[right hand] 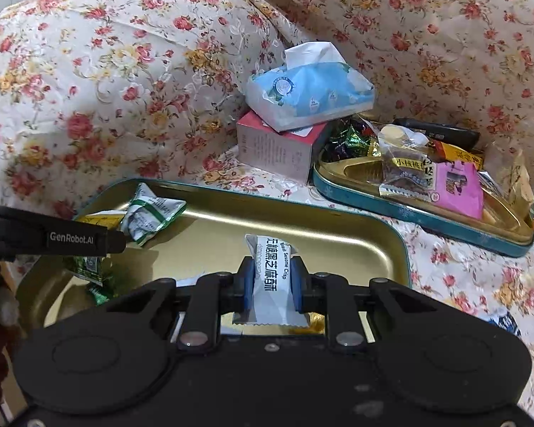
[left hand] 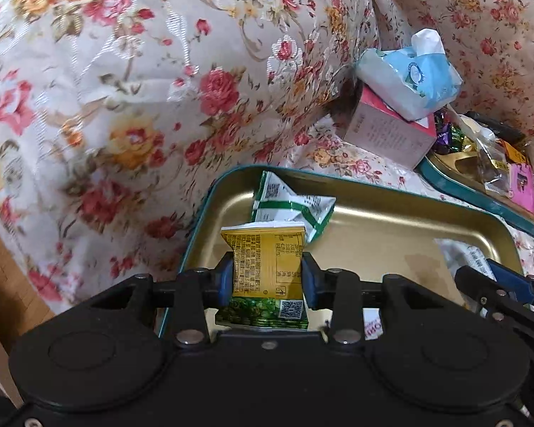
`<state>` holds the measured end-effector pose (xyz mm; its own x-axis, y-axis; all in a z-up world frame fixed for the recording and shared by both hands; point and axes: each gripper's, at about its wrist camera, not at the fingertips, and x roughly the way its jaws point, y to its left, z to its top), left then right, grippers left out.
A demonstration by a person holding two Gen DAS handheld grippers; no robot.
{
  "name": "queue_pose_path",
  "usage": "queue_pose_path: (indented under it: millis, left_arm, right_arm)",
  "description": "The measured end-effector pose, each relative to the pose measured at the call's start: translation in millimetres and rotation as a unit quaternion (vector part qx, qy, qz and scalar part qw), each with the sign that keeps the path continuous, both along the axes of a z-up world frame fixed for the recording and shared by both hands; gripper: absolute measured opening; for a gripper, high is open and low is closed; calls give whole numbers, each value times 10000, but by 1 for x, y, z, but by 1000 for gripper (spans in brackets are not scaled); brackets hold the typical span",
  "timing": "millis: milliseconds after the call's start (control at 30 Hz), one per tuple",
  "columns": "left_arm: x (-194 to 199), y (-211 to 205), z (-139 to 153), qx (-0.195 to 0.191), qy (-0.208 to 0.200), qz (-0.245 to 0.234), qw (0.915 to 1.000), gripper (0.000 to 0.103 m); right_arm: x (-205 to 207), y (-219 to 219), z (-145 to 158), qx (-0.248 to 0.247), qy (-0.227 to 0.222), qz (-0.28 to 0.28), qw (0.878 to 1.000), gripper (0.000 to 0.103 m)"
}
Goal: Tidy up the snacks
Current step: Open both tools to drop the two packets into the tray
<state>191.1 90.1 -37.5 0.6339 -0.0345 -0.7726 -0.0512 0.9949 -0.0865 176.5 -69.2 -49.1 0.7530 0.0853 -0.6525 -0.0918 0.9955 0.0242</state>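
Two packets were in hand at once, one per tongs, both over the near gold tray [right hand: 391, 245]. Left tongs [left hand: 268, 279] were clamped on a yellow-green snack packet [left hand: 263, 267], pads pressing its sides, packet standing upright between them. Right tongs [right hand: 271, 283] were clenched tight on a white sesame crisp packet [right hand: 272, 277], its printed face towards the camera.

Just ahead of the left tongs a green-white packet [left hand: 292, 210] already lay in the tray, near the far rim. In the right view that same packet sat ahead and to the left of the right tongs, with the left tongs' body crossing in front of it. Well ahead and to the right of both tongs a second tray [right hand: 427, 220] held the mixed pile of wrapped sweets and packets, beside a pink box [right hand: 277, 149] with a blue tissue pack [right hand: 309, 89] on top. Everything sat on a floral-covered sofa [right hand: 124, 71], not a tabletop.

Step, my read: the drop-off phase of sorting, packets carried to the near tray and not yet let go. Next move likely needed: lower each packet close to the tray floor, then release, left one beside the green-white packet, right one onto bare tray so they don't stack. Risk: the tongs sat close together, so a clash on release looked possible
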Motion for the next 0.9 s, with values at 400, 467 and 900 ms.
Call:
queue_pose_path:
  millis: [400,467,900]
  left_arm:
    - [-18,-2,14,18,-125,-52,9999,48]
    - [-26,-5,19,6,-127,-92,9999,48]
    - [-113,-79,29,110,-14,-1172,9930,47]
  right_arm:
    - [-25,-3,10,85,-80,-49,9999,24]
    - [-40,-7,15,63,-179,-95,9998,24]
    - [-166,-58,14,140,-159,-953,9952,24]
